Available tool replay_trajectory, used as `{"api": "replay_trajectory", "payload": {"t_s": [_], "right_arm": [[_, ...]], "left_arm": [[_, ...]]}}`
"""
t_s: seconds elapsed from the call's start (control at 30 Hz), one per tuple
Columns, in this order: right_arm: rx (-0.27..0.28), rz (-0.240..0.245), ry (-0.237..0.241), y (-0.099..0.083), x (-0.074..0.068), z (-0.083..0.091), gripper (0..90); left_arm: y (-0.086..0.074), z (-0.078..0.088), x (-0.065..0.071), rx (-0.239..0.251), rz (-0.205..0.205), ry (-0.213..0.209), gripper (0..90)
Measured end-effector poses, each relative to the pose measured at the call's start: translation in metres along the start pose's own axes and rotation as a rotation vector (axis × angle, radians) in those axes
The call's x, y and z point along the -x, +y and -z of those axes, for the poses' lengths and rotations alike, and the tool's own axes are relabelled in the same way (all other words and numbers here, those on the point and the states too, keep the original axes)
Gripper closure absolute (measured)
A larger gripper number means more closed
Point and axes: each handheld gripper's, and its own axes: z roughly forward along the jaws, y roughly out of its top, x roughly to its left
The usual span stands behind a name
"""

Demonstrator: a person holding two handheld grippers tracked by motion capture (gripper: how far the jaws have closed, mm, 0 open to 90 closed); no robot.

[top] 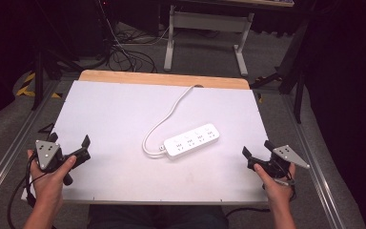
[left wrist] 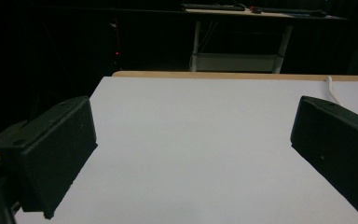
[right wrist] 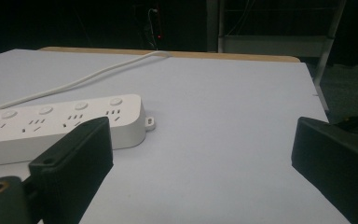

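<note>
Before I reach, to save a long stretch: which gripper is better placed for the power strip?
Probably right. The right gripper is open and the power strip lies just past its jaws. The left gripper faces bare table.

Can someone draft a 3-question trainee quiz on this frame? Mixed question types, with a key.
1. True or false: the left gripper is closed on the power strip.
2. Multiple choice: the power strip's white cable runs toward (A) the near table edge, (B) the far wooden edge, (C) the person's right hand.
3. In the right gripper view, what lies beyond the jaw at that view's left?

Key
1. False. Both it and the right gripper are open and empty, at opposite sides of the white table top.
2. B.
3. The power strip, lying flat, clear of the jaw.
</note>
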Motion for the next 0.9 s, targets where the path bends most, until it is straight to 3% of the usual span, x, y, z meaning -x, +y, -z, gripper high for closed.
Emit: {"api": "replay_trajectory", "payload": {"t_s": [0.33, 0.53, 0.6, 0.67, 0.73, 0.77, 0.83, 0.87, 0.9], "right_arm": [[0.005, -0.002, -0.008, 0.001, 0.0, -0.001, 5.9], [0.021, 0.008, -0.011, 0.002, 0.001, 0.004, 16.2], [0.03, 0.018, -0.001, 0.003, 0.001, 0.006, 25.0], [0.032, 0.024, 0.001, 0.003, 0.002, 0.006, 27.8], [0.036, 0.019, 0.019, 0.004, 0.001, 0.007, 39.0], [0.036, 0.019, 0.019, 0.004, 0.001, 0.007, 39.0], [0.037, 0.027, 0.025, 0.005, 0.002, 0.008, 50.4], [0.037, 0.027, 0.025, 0.005, 0.002, 0.008, 50.4], [0.037, 0.024, 0.038, 0.005, 0.002, 0.009, 60.0]], "left_arm": [[-0.001, 0.0, -0.003, -0.003, 0.009, -0.005, 0.6], [-0.001, -0.002, 0.001, 0.001, -0.006, -0.019, 0.6], [-0.001, -0.002, 0.0, -0.001, -0.005, -0.02, 0.6], [-0.001, -0.002, 0.0, -0.002, -0.005, -0.02, 0.6], [0.0, -0.003, 0.0, -0.001, -0.001, -0.023, 0.7], [0.0, -0.003, 0.0, 0.002, 0.0, -0.025, 0.7], [0.0, -0.003, 0.001, 0.006, 0.002, -0.028, 0.8], [0.0, -0.003, 0.001, 0.005, 0.002, -0.031, 0.8], [0.0, -0.003, 0.001, 0.005, -0.001, -0.033, 0.8]]}}
